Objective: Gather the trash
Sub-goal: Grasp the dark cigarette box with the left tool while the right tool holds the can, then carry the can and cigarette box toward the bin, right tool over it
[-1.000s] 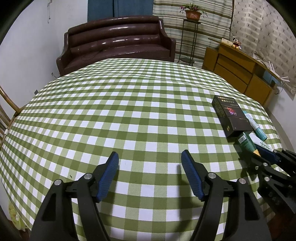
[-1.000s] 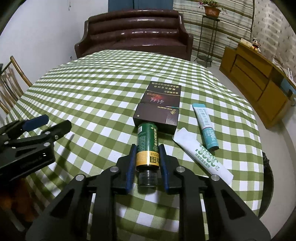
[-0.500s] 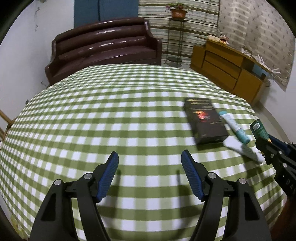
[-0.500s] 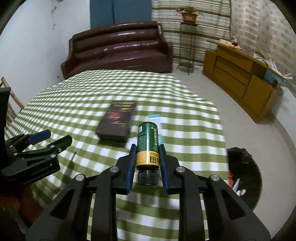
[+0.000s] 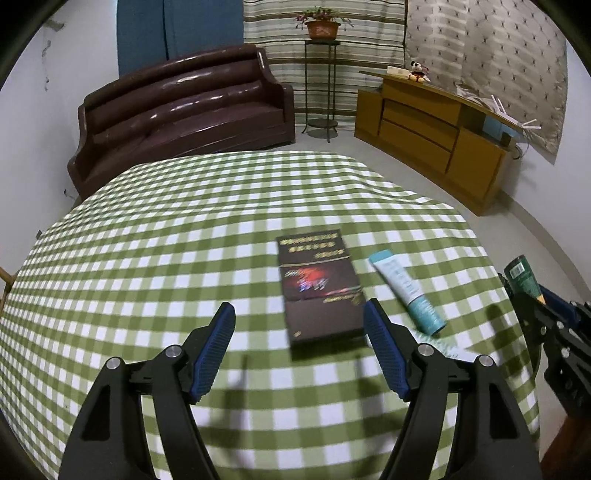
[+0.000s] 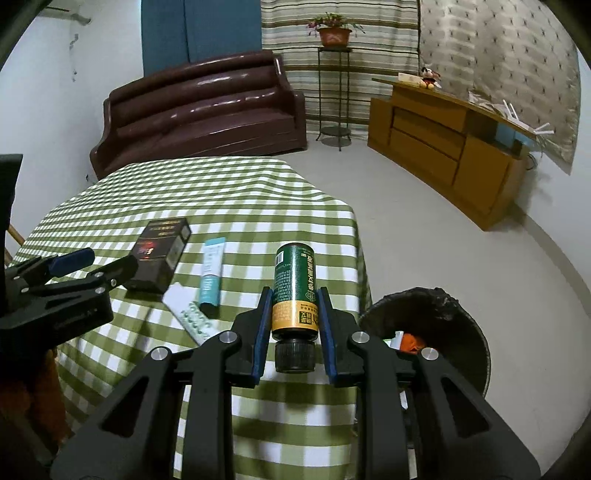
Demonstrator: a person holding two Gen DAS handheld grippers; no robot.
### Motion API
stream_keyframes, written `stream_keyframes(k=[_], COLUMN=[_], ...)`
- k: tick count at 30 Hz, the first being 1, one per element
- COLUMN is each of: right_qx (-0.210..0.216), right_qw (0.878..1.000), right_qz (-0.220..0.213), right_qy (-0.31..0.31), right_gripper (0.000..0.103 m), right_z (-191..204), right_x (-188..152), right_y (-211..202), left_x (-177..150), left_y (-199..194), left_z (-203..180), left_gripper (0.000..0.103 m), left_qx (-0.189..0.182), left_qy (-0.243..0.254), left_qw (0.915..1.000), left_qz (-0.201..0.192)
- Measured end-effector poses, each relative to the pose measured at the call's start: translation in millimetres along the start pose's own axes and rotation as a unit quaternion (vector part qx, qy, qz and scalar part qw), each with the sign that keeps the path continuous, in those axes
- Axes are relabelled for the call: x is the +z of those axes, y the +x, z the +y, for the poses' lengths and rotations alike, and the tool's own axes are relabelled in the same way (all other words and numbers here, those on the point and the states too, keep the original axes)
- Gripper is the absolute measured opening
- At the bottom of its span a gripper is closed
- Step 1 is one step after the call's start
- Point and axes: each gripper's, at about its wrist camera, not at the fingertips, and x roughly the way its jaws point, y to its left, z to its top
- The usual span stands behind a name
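While my left claw [image 5: 299,350] hangs wide open over the checked table [image 5: 147,258], nothing sits between its blue pads. Just beyond it lies a dark box [image 5: 319,288], with a teal tube [image 5: 406,291] to its right. My right claw [image 6: 295,328] is clamped on a green bottle [image 6: 294,288], held past the table's right edge, near a black bin [image 6: 443,328] on open floor.

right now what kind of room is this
Most likely a home living room. A brown leather sofa stands behind a table with a green checked cloth, a wooden sideboard lines the wall, and a potted plant sits on a metal stand by striped curtains.
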Motion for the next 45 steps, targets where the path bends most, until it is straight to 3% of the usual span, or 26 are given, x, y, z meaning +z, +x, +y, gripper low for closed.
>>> stream_keyframes(k=[14, 19, 24, 35, 45], right_qx=[0.014, 0.014, 0.013, -0.006, -0.04], right_qw=[1.0, 1.0, 1.0, 1.0, 0.999], right_qz=[0.009, 0.011, 0.01, 0.001, -0.007], right_qy=[0.017, 0.018, 0.018, 0.021, 0.034], right_gripper=[0.023, 0.023, 0.023, 0.023, 0.023], right_z=[-14, -16, -16, -22, -46], right_x=[-4, -5, -5, -10, -17], right_y=[11, 13, 13, 1, -16], left_x=[7, 5, 0, -14, -24], left_y=[32, 35, 33, -4, -37], left_z=[-14, -14, -11, -12, -44], left_gripper=[0.07, 0.056, 0.056, 0.056, 0.056], left_qx=[0.02, 0.016, 0.011, -0.004, -0.044], left_qy=[0.005, 0.014, 0.017, 0.019, 0.041], left_qw=[0.9994, 0.9992, 0.9994, 0.9998, 0.9978], left_qz=[0.027, 0.033, 0.028, -0.003, -0.027])
